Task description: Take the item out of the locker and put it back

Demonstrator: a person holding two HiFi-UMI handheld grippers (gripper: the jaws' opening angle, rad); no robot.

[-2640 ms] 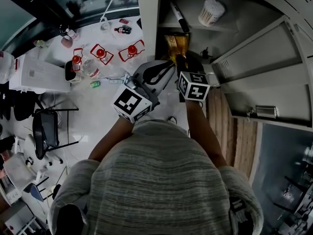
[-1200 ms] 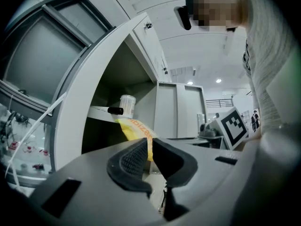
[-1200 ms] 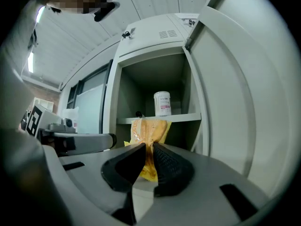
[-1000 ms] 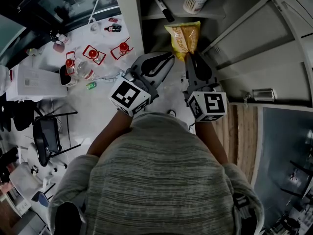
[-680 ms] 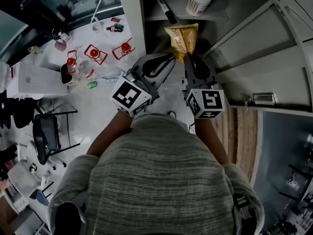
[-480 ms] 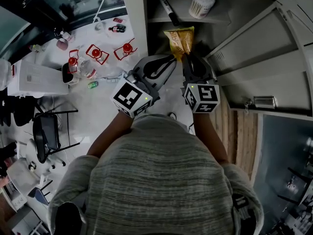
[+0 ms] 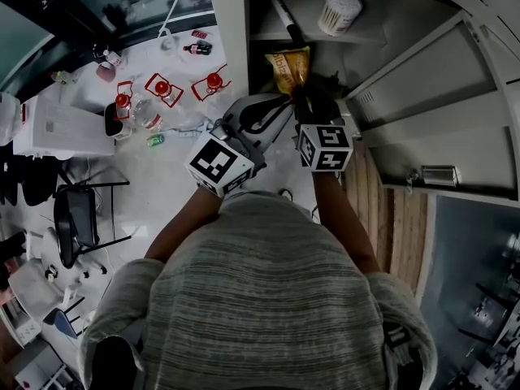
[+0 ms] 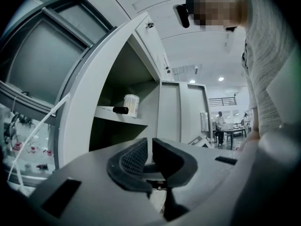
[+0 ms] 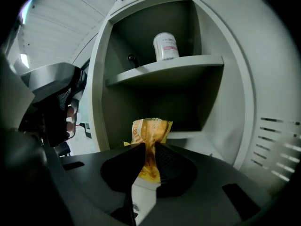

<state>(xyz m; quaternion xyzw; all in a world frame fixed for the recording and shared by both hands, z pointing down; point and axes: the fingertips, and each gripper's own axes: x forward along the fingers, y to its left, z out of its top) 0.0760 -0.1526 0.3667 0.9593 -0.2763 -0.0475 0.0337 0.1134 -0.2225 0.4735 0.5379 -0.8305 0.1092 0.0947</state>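
The packet's (image 9: pixel 149 134) lower end was lost between the right gripper's (image 9: pixel 146 160) jaws, and its print was too creased to read. Above the gripper, the jar's (image 9: pixel 165 46) label was too small to read, and the shelf (image 9: pixel 164 68) hid most of the pen (image 9: pixel 132 59).

Inside the open locker, the upper shelf (image 9: pixel 188 62) carries a white cylindrical container (image 9: pixel 165 46), standing upright, with a black marker (image 7: pixel 286 19) lying beside it.

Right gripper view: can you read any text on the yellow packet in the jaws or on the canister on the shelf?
yellow packet: reddish lettering, too blurred to read.
canister: pinkish label print, too small to read.
No text in this view can be read.
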